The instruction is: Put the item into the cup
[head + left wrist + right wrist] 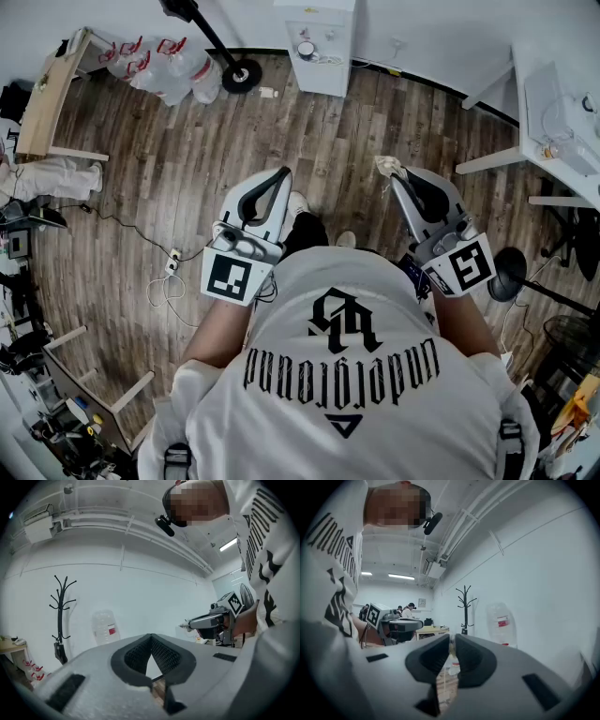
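In the head view I hold both grippers level in front of me, above a wooden floor [309,141]. My right gripper [392,173] is shut on a small pale beige item [382,165] that sticks out at its tip. In the right gripper view that item [451,650] shows as a thin yellowish sliver pinched between the dark pads. The left gripper view catches the same item [182,626] from the side. My left gripper [281,175] is shut with nothing in it, its pads meeting at the tip [150,637]. No cup shows in any view.
At the far wall stand a white cabinet [319,42], several large water bottles [159,66] and a coat rack's base [239,75]. White tables [553,122] stand at the right. A power strip with cables [172,264] lies on the floor at the left.
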The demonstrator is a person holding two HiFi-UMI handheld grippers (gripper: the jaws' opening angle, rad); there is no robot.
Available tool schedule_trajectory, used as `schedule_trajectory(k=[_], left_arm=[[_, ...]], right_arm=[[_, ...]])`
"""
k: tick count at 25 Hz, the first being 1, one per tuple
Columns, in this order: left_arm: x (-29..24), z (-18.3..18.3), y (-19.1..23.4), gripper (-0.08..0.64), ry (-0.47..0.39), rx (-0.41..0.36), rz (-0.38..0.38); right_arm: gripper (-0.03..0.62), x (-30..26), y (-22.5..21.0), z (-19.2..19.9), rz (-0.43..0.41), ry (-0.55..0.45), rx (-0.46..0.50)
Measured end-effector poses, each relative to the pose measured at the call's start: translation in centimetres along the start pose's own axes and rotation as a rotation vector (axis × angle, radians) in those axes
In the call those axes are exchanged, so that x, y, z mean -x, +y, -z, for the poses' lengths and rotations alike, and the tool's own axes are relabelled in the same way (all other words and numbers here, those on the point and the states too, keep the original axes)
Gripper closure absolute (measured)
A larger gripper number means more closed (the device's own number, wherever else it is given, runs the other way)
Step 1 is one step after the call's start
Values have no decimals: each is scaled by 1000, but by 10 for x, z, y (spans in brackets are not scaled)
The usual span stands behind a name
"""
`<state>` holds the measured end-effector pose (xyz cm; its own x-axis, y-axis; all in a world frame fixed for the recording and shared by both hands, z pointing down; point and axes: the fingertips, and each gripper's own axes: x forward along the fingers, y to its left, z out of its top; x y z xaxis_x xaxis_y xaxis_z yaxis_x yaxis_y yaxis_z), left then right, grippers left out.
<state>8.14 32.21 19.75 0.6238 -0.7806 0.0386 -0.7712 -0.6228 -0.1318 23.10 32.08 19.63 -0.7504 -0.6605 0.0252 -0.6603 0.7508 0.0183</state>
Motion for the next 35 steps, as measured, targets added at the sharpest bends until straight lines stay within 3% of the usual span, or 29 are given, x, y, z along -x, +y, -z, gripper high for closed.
schedule_trajectory(k=[12, 23, 29, 35], left_arm=[[-15, 11, 36, 554, 8, -9, -2], [-35, 27, 124, 554, -1, 11, -8], [-41, 31, 188, 554, 0, 4, 10], [-48, 37, 221, 554, 19, -10, 58]], right_arm=[[548, -44, -14, 8, -10, 24, -4], [545, -134, -34, 17, -12, 48, -42], [545, -192, -42, 14, 22, 61, -39], [545, -230, -52, -1, 65, 38, -32]])
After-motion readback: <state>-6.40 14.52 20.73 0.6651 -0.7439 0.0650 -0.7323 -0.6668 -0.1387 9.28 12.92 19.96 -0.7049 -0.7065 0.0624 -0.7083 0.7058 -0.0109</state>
